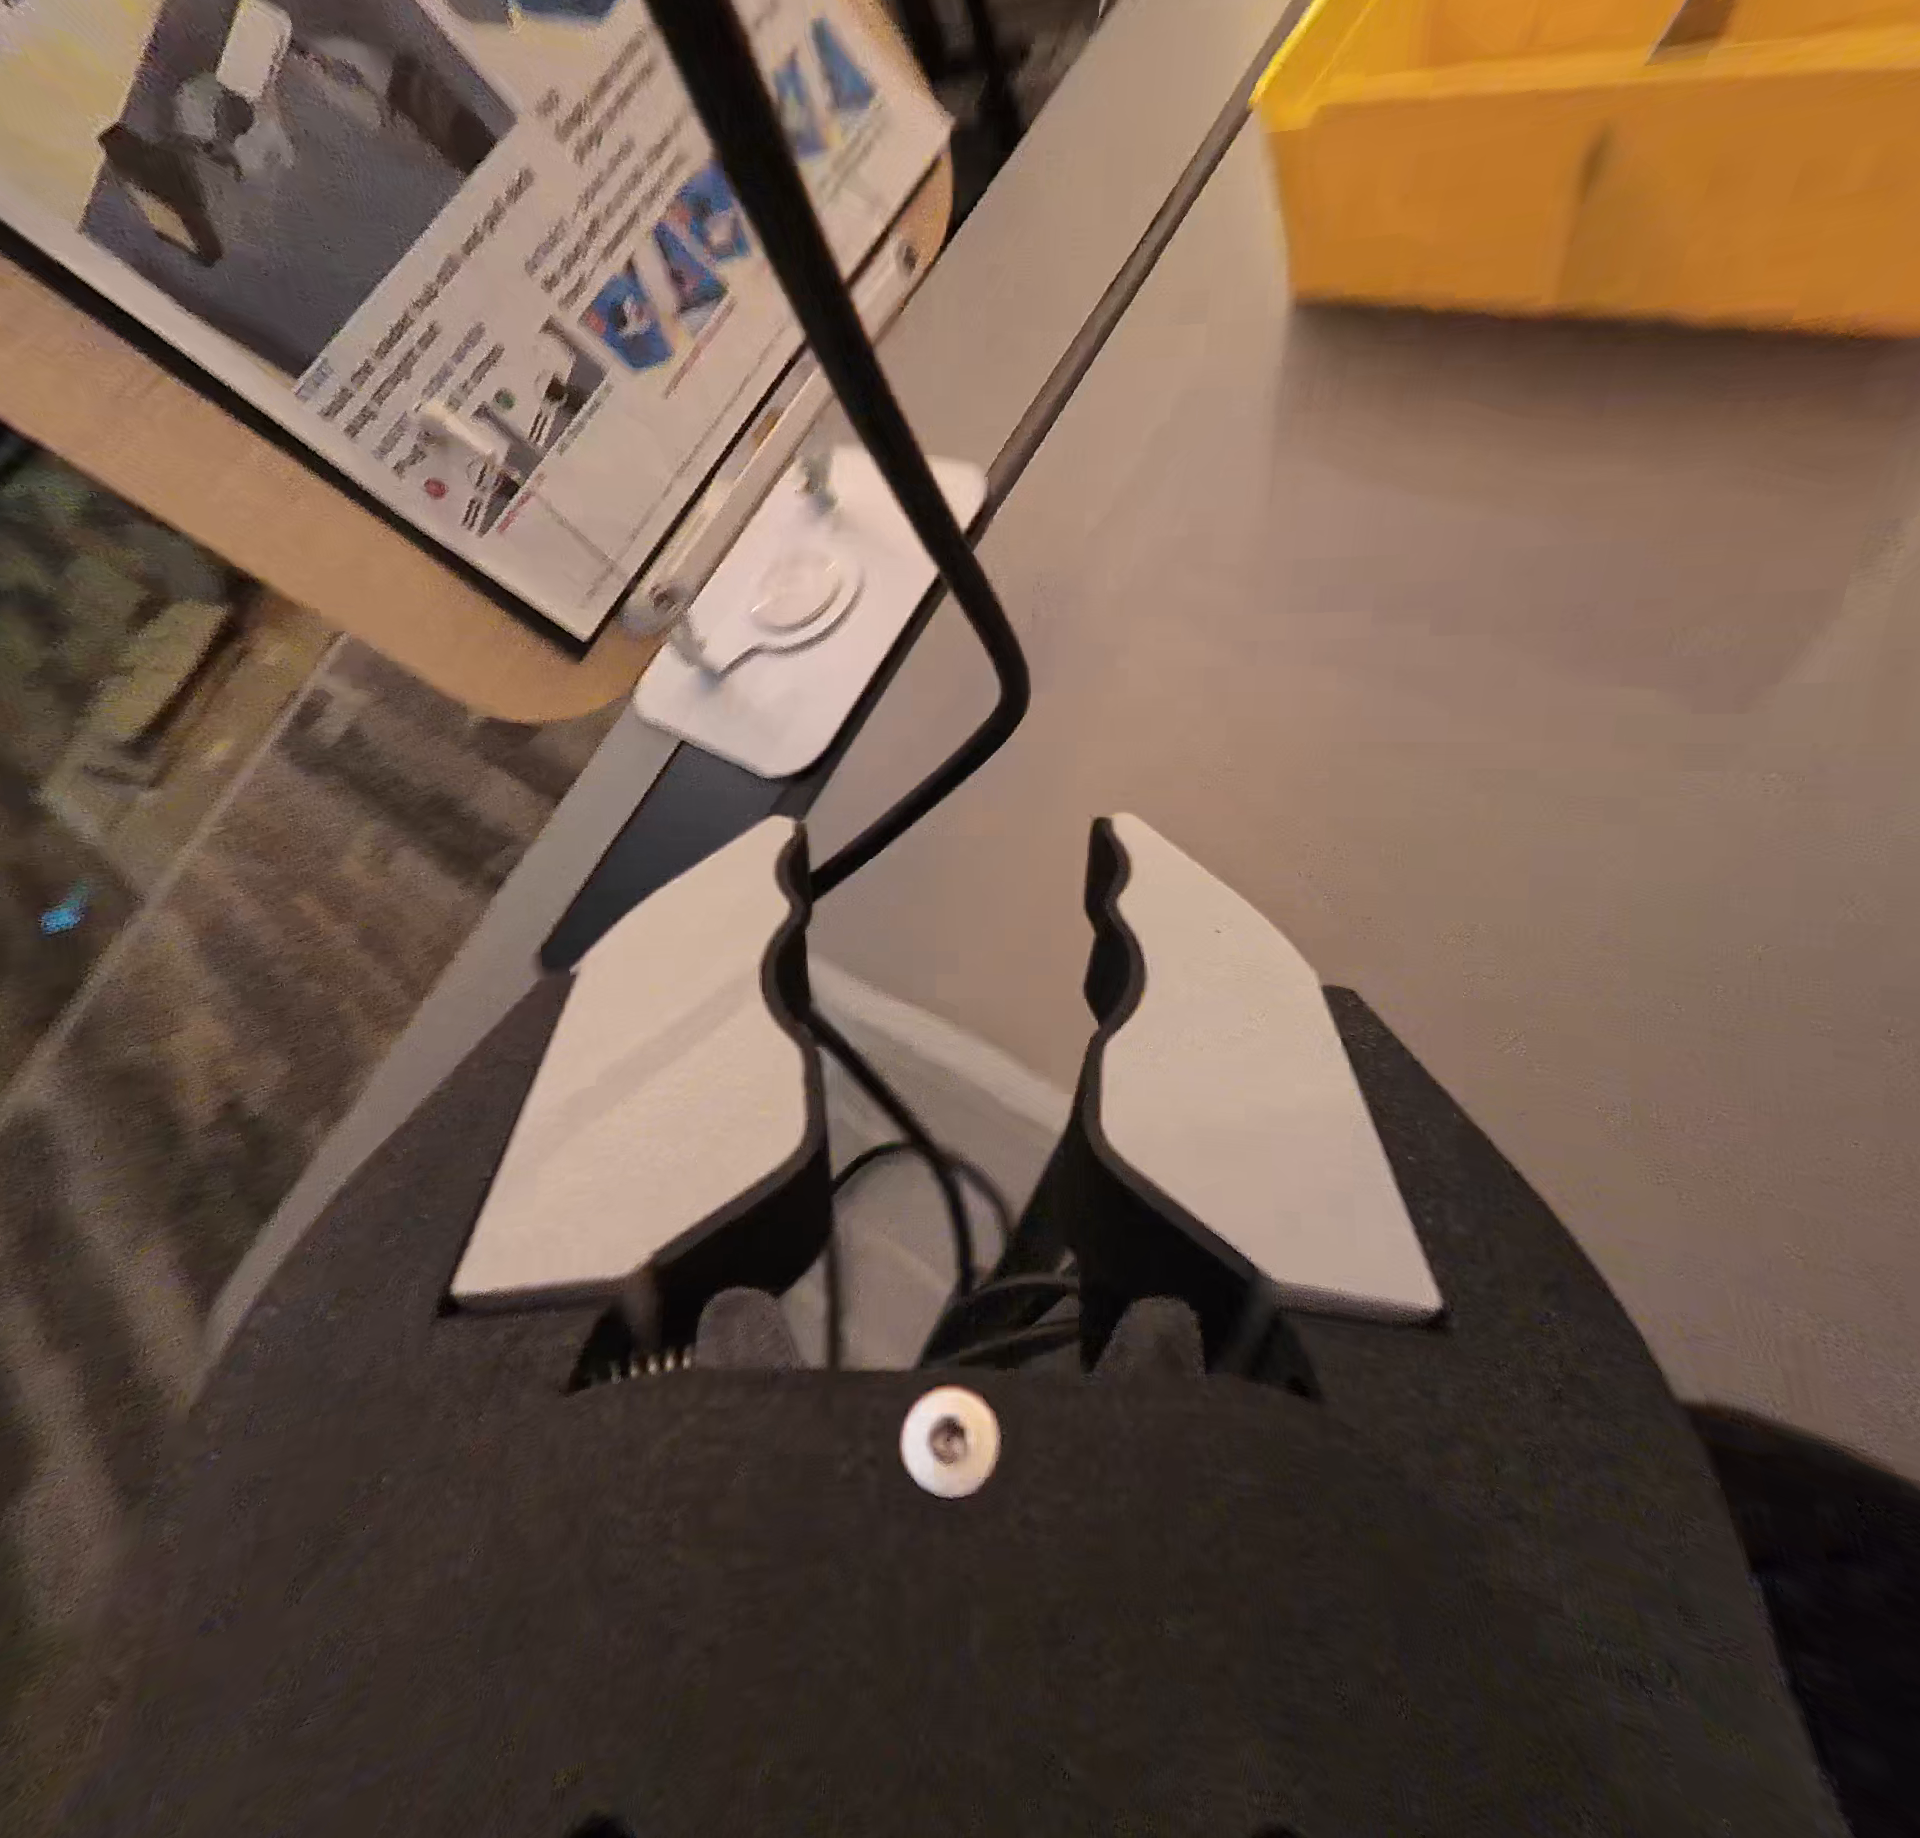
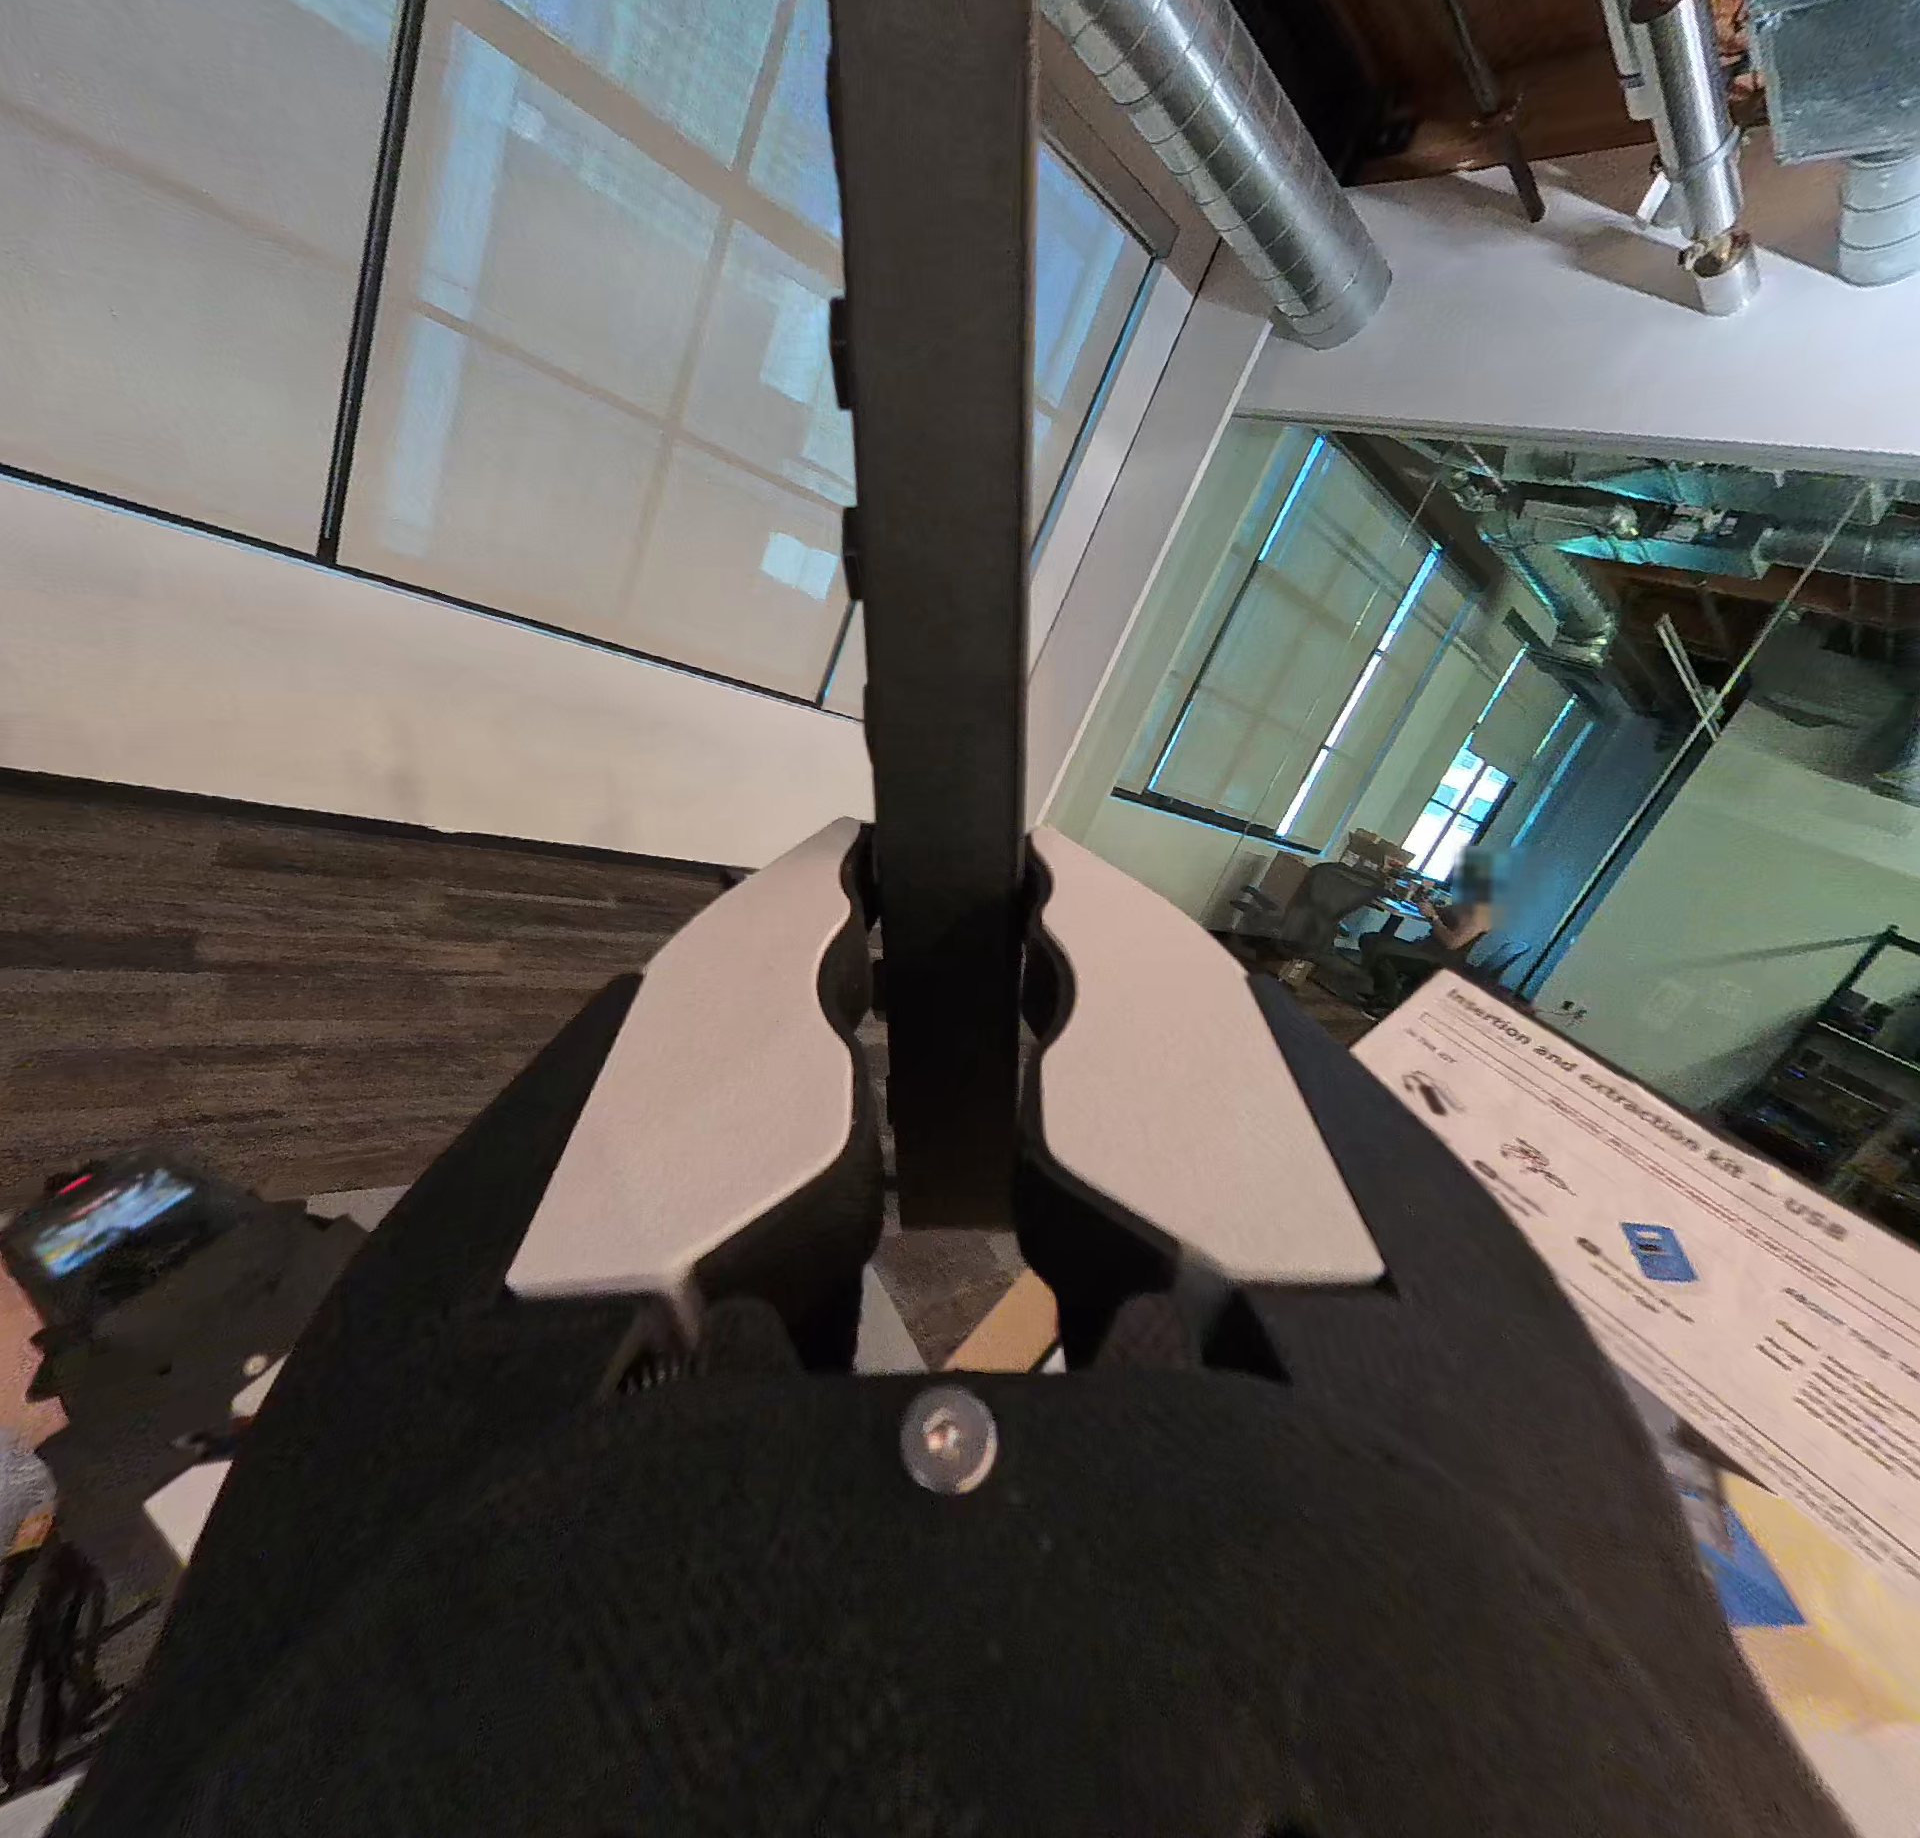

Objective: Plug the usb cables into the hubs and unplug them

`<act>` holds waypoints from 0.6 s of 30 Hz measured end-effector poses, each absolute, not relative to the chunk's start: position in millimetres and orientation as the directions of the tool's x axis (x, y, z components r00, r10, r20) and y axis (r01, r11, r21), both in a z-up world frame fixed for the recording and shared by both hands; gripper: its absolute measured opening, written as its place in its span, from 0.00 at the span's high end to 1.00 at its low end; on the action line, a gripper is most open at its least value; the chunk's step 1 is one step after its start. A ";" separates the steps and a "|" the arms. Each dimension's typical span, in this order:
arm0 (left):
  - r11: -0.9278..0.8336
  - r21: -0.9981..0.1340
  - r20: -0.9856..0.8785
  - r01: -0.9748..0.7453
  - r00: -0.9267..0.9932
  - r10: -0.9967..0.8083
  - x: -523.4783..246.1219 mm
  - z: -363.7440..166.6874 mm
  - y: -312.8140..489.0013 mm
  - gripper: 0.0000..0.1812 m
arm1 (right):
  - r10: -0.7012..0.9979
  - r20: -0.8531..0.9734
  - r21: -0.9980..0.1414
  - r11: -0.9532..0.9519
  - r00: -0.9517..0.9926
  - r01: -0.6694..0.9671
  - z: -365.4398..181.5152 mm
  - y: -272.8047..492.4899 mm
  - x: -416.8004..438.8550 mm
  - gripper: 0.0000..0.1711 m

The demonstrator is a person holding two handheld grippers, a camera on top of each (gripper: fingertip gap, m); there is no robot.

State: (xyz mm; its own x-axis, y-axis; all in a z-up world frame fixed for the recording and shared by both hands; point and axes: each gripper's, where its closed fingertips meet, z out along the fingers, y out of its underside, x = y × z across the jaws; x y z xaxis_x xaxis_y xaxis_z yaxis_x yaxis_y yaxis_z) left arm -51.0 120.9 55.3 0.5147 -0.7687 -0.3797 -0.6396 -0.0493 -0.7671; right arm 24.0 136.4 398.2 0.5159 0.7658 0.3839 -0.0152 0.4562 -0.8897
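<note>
Hub (image 2: pixel 940 562), a long black bar, stands clamped upright in the right gripper (image 2: pixel 943 889). Left gripper (image 1: pixel 945 858) gapes empty over the table (image 1: pixel 1403 697), a black cable (image 1: pixel 940 583) looping just beyond its left finger; no plug visible.

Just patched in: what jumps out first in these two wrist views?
In the right wrist view, the right gripper is shut on a long black hub that rises up the picture's middle. In the left wrist view, a black cable bends down past the open left gripper, with a yellow bin top right.
</note>
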 end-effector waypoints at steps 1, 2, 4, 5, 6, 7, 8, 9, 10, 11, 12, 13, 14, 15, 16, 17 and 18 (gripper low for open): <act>-0.051 -0.731 -0.423 -0.681 0.510 -0.749 -56.5 53.2 124.9 0.72 | 0.760 0.389 -0.888 0.460 0.521 -0.008 401.7 135.5 27.6 0.85; -0.048 -0.697 -0.462 -0.716 0.499 -0.733 -61.8 53.0 127.8 0.73 | 0.753 0.395 -0.885 0.466 0.526 -0.002 405.0 134.3 31.1 0.85; -0.036 -0.608 -0.562 -0.793 0.462 -0.686 -75.5 54.7 135.5 0.72 | 0.744 0.401 -0.881 0.473 0.534 0.002 412.2 131.8 37.4 0.85; -0.030 -0.566 -0.601 -0.824 0.437 -0.669 -80.5 56.1 139.0 0.72 | 0.745 0.400 -0.880 0.475 0.534 -0.002 415.8 130.2 39.8 0.85; -0.025 -0.539 -0.623 -0.842 0.419 -0.661 -83.5 57.3 142.1 0.72 | 0.746 0.397 -0.880 0.474 0.534 -0.007 419.7 128.6 41.9 0.85; -0.030 -0.524 -0.641 -0.851 0.417 -0.645 -86.2 59.9 147.1 0.72 | 0.746 0.392 -0.882 0.472 0.539 -0.012 424.0 127.7 44.2 0.85; -0.031 -0.518 -0.649 -0.855 0.416 -0.637 -87.2 61.8 151.8 0.72 | 0.745 0.386 -0.882 0.470 0.544 -0.017 428.7 126.6 46.5 0.85; -0.035 -0.518 -0.650 -0.855 0.420 -0.633 -87.4 63.2 156.5 0.72 | 0.745 0.381 -0.883 0.468 0.548 -0.022 433.4 125.1 48.7 0.85; -0.039 -0.516 -0.664 -0.856 0.428 -0.613 -89.3 66.4 163.1 0.71 | 0.744 0.376 -0.884 0.467 0.552 -0.028 438.2 123.5 51.1 0.85; -0.029 -0.520 -0.676 -0.853 0.433 -0.596 -89.4 70.0 168.8 0.71 | 0.742 0.372 -0.883 0.469 0.557 -0.035 443.0 121.7 53.6 0.85; -0.020 -0.533 -0.675 -0.846 0.440 -0.593 -88.1 72.2 172.6 0.73 | 0.743 0.369 -0.882 0.470 0.558 -0.042 447.5 119.5 56.0 0.85; -0.013 -0.549 -0.676 -0.835 0.454 -0.581 -87.5 75.6 176.9 0.75 | 0.746 0.363 -0.882 0.468 0.558 -0.052 451.4 117.6 58.4 0.85; 0.002 -0.567 -0.679 -0.824 0.465 -0.568 -86.5 79.9 180.0 0.81 | 0.749 0.358 -0.883 0.465 0.557 -0.058 454.0 116.3 60.7 0.85; 0.023 -0.585 -0.673 -0.810 0.470 -0.570 -84.5 83.3 180.3 0.90 | 0.746 0.358 -0.884 0.465 0.561 -0.054 455.4 116.3 63.3 0.85; 0.036 -0.602 -0.661 -0.798 0.473 -0.582 -82.7 85.3 179.6 0.91 | 0.737 0.362 -0.884 0.465 0.571 -0.041 455.3 118.0 66.5 0.85; 0.030 -0.612 -0.651 -0.790 0.482 -0.586 -83.4 86.7 180.0 0.92 | 0.726 0.368 -0.884 0.467 0.581 -0.023 454.1 120.5 70.0 0.85; 0.020 -0.615 -0.640 -0.788 0.485 -0.596 -85.0 86.4 179.6 0.93 | 0.715 0.376 -0.884 0.468 0.590 -0.004 452.0 123.5 73.8 0.85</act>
